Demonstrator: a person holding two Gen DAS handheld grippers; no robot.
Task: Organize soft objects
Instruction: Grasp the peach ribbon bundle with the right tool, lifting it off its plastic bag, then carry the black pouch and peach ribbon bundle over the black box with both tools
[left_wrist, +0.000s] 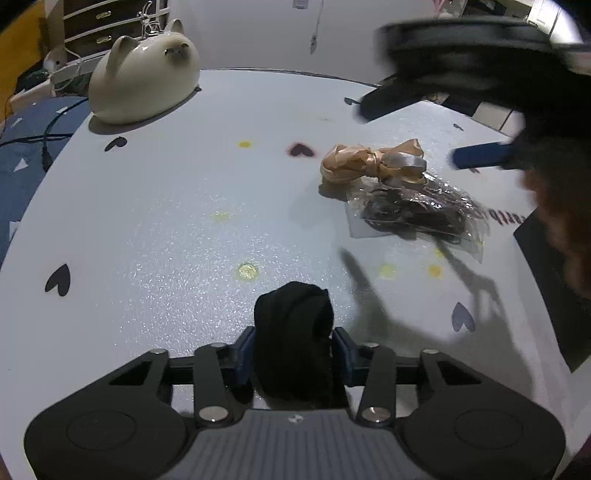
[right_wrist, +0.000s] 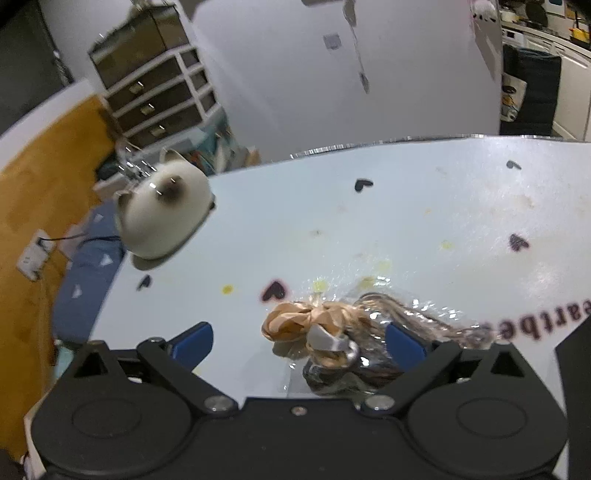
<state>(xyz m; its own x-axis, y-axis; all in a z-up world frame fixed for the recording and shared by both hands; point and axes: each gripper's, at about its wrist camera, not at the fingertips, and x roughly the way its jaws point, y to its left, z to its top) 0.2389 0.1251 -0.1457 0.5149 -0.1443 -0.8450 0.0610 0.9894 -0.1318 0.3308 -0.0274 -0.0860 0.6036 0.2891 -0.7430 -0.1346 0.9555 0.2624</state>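
A black rolled soft cloth (left_wrist: 291, 314) lies on the pale table (left_wrist: 147, 221) close to the near edge. My left gripper (left_wrist: 293, 347) is shut on it, with both blue pads pressing its sides. Further right lie a peach ribbon bow (left_wrist: 354, 162) and a clear plastic bag of dark items (left_wrist: 413, 214). My right gripper (right_wrist: 299, 341) hovers open just over the bow (right_wrist: 291, 321) and the bag (right_wrist: 388, 358), one finger on each side and neither touching. In the left wrist view it is a blur at the upper right.
A white cat-shaped figure (left_wrist: 144, 74) (right_wrist: 162, 218) stands at the table's far left corner. A flat black object (left_wrist: 546, 258) lies at the right edge. Beyond the left edge are a blue cushion (right_wrist: 85, 288), cables and a drawer unit (right_wrist: 155, 92).
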